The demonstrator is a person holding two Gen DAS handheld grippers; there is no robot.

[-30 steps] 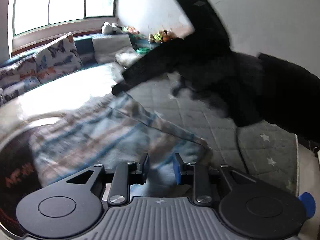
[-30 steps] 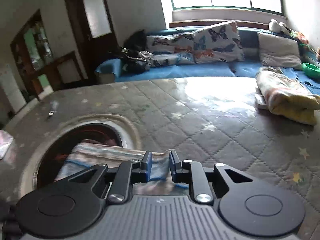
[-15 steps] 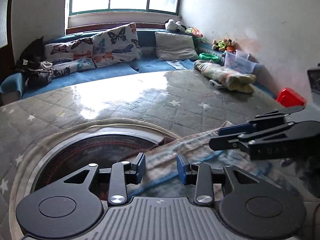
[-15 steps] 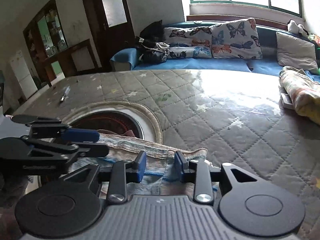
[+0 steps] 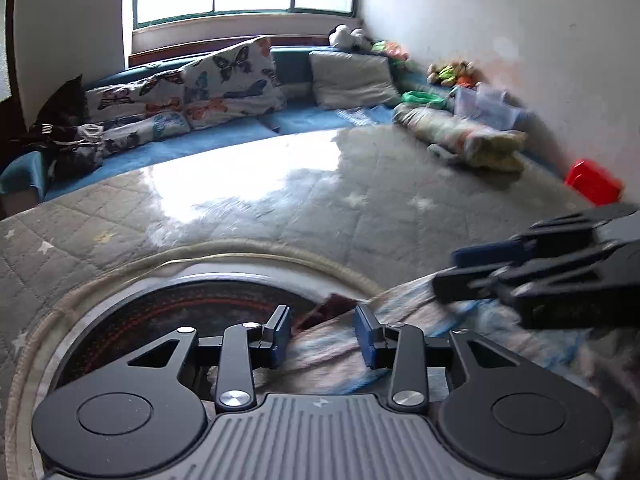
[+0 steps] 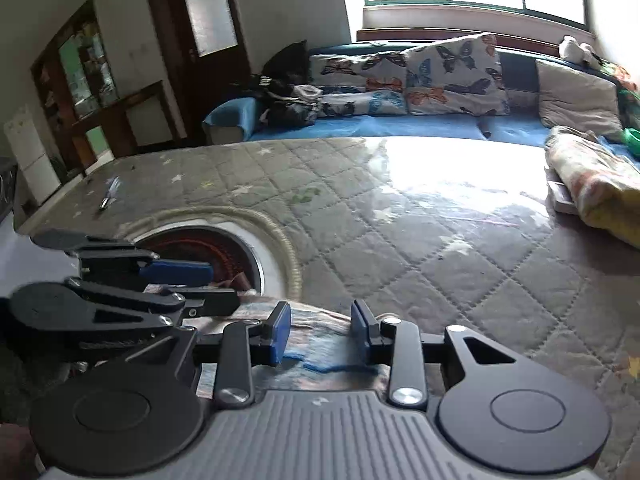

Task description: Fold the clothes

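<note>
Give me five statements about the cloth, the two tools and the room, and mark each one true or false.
1. The striped cloth lies between the pads of the left tool. True; its jaws are opening and the pads do not press on it.
2. The right tool clamps a red box. False; only the cloth lies between its opening jaws.
3. Butterfly-print cushions lean against the wall below the window. True.
4. The cloth lies wholly on the quilted mat. False; part overlaps the round opening.
5. The two tools are far apart. False; each shows close by in the other's view.
</note>
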